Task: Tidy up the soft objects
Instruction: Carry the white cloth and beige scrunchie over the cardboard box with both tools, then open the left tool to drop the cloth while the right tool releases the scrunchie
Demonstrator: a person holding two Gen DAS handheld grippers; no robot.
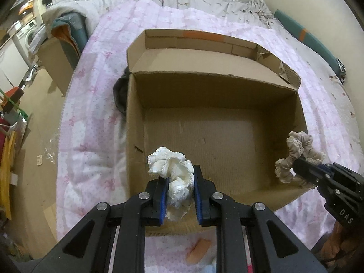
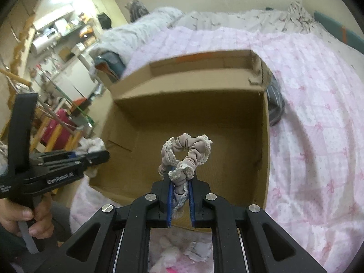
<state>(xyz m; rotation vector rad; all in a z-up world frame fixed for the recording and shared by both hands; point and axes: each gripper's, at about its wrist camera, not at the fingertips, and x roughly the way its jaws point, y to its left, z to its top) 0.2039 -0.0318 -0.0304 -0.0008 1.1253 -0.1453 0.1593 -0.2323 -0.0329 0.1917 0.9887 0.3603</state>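
The right gripper (image 2: 180, 182) pinches a beige lace-edged scrunchie (image 2: 185, 153), apparently above the open cardboard box (image 2: 265, 136).

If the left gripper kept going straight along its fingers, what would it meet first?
Probably the bare floor of the cardboard box. The left gripper, shut on the white scrunchie, points down into the open box with nothing else ahead, though depth is hard to judge.
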